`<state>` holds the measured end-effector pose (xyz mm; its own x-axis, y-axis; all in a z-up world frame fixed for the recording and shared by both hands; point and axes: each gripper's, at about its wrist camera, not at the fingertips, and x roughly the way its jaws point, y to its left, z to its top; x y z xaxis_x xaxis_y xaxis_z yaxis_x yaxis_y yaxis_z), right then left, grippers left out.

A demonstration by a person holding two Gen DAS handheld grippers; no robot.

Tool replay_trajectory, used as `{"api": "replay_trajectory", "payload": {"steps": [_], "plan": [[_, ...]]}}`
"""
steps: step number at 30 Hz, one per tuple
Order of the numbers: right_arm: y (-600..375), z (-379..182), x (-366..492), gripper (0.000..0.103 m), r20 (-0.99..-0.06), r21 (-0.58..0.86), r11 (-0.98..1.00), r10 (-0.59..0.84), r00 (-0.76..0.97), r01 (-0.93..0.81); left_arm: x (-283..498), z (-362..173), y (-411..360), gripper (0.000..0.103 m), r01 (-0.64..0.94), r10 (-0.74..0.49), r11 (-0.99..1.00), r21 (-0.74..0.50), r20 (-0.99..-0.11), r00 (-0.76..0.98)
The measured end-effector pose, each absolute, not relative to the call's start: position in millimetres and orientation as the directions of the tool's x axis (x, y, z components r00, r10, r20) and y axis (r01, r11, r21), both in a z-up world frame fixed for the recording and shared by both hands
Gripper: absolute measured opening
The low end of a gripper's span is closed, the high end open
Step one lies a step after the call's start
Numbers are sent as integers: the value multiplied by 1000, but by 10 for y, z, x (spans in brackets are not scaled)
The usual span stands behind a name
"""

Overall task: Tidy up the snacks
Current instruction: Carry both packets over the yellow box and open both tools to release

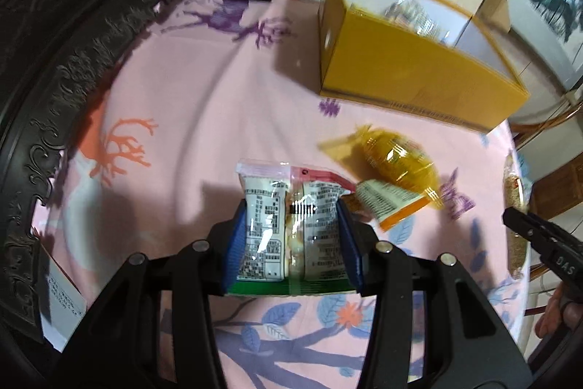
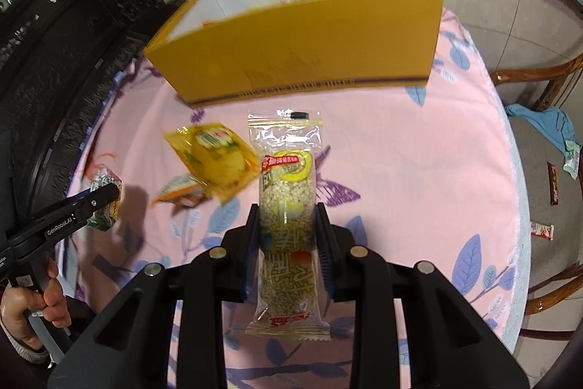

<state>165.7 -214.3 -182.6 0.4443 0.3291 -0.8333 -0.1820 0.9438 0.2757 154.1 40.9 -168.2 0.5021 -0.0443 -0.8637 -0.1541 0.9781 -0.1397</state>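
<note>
My left gripper (image 1: 291, 206) is shut on a white printed snack packet (image 1: 288, 228) with a green bottom edge, held above the pink cloth. My right gripper (image 2: 287, 212) is shut on a long clear rice-bar packet (image 2: 287, 225). It also shows at the right edge of the left wrist view (image 1: 515, 225). A yellow open box (image 2: 302, 50) with several snacks inside stands at the back of the table, and it shows in the left wrist view (image 1: 411, 72) too. A yellow snack bag (image 1: 397, 163) lies on an orange-edged packet (image 1: 386, 201) between the grippers and the box.
The round table has a pink floral cloth (image 2: 400, 152). Dark carved furniture (image 1: 73, 24) stands at the left. A wooden chair (image 2: 546, 141) at the right holds a blue cloth and small wrappers. A white card (image 1: 62, 298) lies at the table's left edge.
</note>
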Motion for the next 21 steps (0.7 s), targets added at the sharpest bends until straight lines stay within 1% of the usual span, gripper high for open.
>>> {"api": "replay_trajectory", "payload": {"steps": [5, 9, 12, 16, 21], "plan": [[-2148, -1452, 1759, 29, -780, 289, 937, 350, 519, -197, 1680, -1238, 353, 47, -115, -84, 976, -185, -806, 585], [-2157, -1061, 1999, 29, -715, 287, 931, 364, 597, -225, 2001, -822, 206, 47, -44, -128, 977, -210, -735, 666], [-2170, -874, 2182, 29, -679, 279, 931, 365, 637, -236, 2309, -547, 70, 47, 2, -159, 975, -223, -689, 707], [-2160, -655, 2536, 30, -645, 260, 934, 356, 676, -244, 2719, -261, -168, 47, 71, -182, 978, -194, -645, 742], [-2194, -513, 2926, 30, -621, 234, 941, 339, 707, -245, 3192, -74, -393, 47, 115, -187, 981, -154, -622, 760]]}}
